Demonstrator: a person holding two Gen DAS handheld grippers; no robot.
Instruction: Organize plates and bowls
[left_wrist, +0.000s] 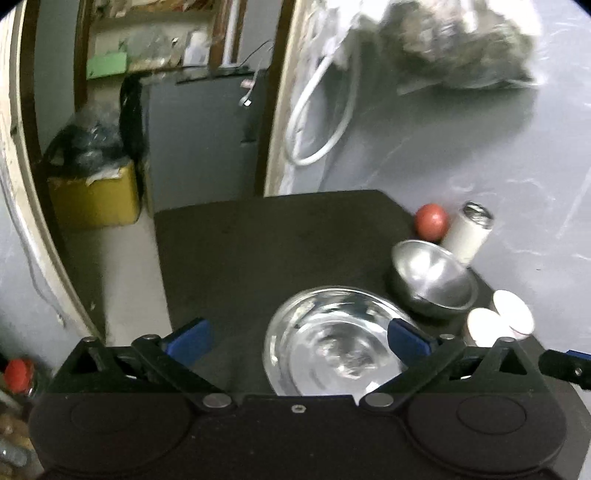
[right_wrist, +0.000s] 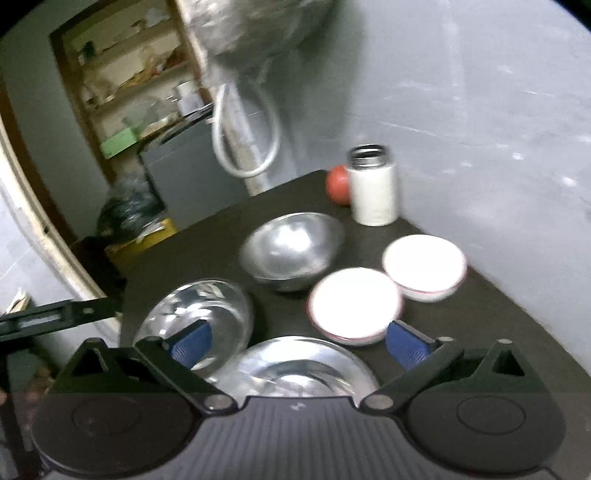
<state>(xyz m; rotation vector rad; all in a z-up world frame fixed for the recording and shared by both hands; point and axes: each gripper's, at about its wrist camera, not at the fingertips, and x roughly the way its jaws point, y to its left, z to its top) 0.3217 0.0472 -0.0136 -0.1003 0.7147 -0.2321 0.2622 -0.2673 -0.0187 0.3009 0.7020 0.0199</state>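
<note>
nothing's been picked up yet as far as i can tell, so this looks like the very start: choosing which dish to grab first. using the steel bowl (right_wrist: 291, 251) as the landmark: it sits upright mid-table (left_wrist: 229, 251). two steel plates are on the near side of it, one plate (right_wrist: 195, 317) toward the left and a second plate (right_wrist: 295, 365) right under the right gripper (right_wrist: 299, 341). two white bowls are to the right of the steel bowl, the near one (right_wrist: 354, 301) just beside it, the far one (right_wrist: 424, 266) a bit further right, and whether those two touch i can't say, too blurry. behind the steel bowl, by the wall, stand a white jar (right_wrist: 373, 188) and a red ball-ish thing (right_wrist: 338, 184).

left gripper (left_wrist: 299, 336) hovers over the left plate with its jaws spread wide, holding nothing. right gripper is also spread wide and empty.

my guess for the next move: stack like with like, so plate onto plate or white bowl into white bowl. the plates are thin and flat on the table, so a jaw has to get under the rim, and the shiny steel looks slippery. the white bowl rim looks the easier pinch.
</note>
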